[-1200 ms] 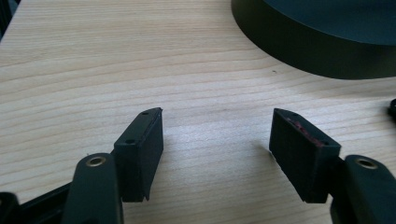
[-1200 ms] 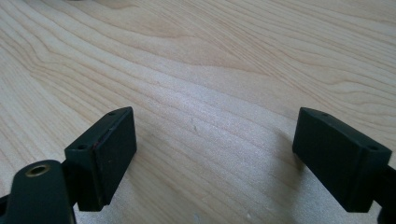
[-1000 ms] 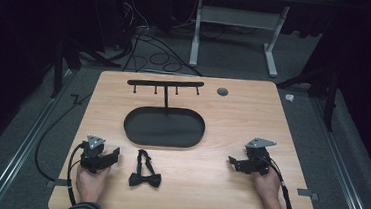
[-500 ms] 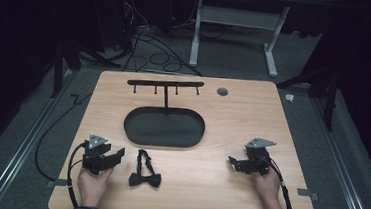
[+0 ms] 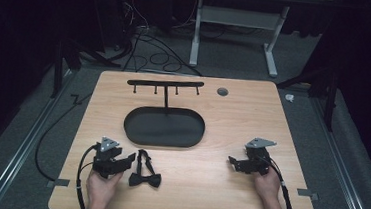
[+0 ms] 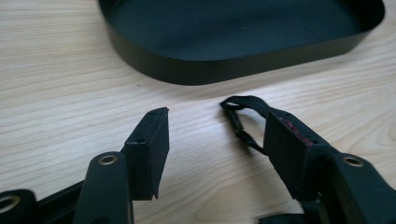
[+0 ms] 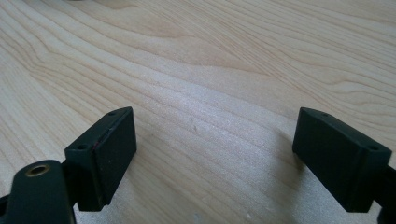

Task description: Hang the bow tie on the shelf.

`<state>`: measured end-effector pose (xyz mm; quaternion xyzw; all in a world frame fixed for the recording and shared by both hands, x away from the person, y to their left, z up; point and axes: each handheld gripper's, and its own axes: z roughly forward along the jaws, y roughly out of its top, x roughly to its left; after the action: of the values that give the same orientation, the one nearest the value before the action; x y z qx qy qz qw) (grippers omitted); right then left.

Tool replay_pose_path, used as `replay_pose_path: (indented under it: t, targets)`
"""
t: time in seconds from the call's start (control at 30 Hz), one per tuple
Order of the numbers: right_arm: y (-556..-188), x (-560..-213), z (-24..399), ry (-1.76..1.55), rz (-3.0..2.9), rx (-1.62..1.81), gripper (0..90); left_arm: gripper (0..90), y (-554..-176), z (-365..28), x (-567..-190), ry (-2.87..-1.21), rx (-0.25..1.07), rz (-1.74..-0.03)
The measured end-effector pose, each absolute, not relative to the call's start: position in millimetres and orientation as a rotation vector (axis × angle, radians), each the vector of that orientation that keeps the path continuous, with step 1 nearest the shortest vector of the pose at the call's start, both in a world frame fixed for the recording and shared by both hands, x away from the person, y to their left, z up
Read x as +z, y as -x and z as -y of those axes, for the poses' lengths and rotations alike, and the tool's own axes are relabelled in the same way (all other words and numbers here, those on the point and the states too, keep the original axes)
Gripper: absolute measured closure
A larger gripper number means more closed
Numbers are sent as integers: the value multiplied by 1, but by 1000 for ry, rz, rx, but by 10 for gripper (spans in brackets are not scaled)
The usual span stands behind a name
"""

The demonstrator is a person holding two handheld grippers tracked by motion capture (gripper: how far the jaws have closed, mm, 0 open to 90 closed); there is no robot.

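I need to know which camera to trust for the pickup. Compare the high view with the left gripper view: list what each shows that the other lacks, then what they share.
High view alone: the hook rack rising from the tray, the bow of the bow tie, the right gripper open over bare wood, both hands, the floor and cables.

Left gripper view alone: the inner pads up close, with nothing between the jaws.

Both: the tray, the table, the strap, and the open left gripper.
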<state>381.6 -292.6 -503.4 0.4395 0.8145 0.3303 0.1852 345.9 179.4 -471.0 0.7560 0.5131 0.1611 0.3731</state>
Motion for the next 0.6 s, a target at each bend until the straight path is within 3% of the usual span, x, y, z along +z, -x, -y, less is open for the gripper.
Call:
replay_pose_path:
  t: [0.6]
  targets:
    - [-382,-503,293,-1238,-2295,931,143,450,-348,-159,-481,-2025,388,-1299]
